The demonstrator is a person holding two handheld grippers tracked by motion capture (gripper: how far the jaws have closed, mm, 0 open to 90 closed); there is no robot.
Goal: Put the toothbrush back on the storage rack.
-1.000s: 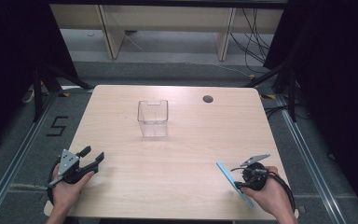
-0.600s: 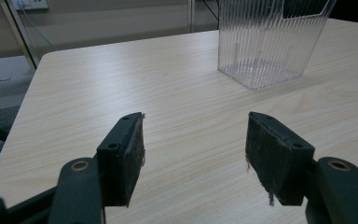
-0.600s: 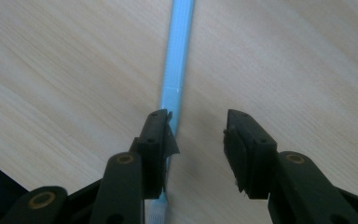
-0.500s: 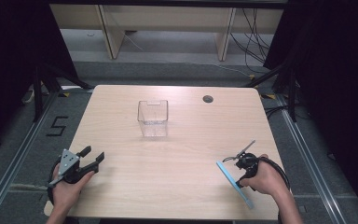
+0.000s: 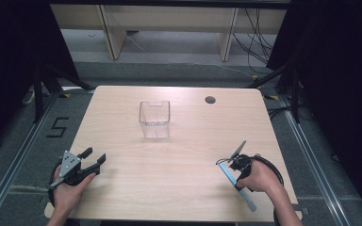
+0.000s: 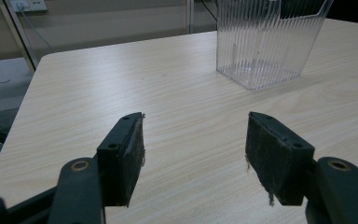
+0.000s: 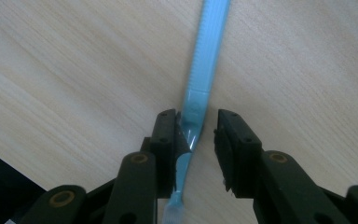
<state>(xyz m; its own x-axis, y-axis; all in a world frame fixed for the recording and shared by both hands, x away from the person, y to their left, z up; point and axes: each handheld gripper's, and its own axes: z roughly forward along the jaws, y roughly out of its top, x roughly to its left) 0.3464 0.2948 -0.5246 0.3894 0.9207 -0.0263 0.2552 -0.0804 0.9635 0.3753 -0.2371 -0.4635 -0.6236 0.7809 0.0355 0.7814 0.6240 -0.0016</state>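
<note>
The right tool [image 5: 229, 162] has come down over the light blue toothbrush [image 5: 235, 184] near the counter's [image 5: 193, 141] right front corner. A second ago it hung tilted above the brush with its jaws spread wide; now it points down at the wood and its jaws have just been closing around the brush. In the right gripper view the toothbrush [image 7: 200, 88] lies flat on the counter between the two pads [image 7: 170, 140], its bristle end toward the camera. One pad looks to be touching the handle, while a clear gap shows on the other side, so the brush is straddled but not yet clamped. The contact on the near pad is hard to judge from this angle.

The left tool [image 5: 82, 162] rests near the left front corner where it was a second ago, its jaws [image 6: 196, 154] spread with nothing between them.

The clear plastic bin [image 5: 154, 118] stands upright toward the middle of the counter, nearer the far edge, well apart from both tools, and looks empty.

The pick-up seems about to complete. The handle is thin and lies flush on the wood, so the pads likely need to meet squarely or it may slip or twist out.
</note>
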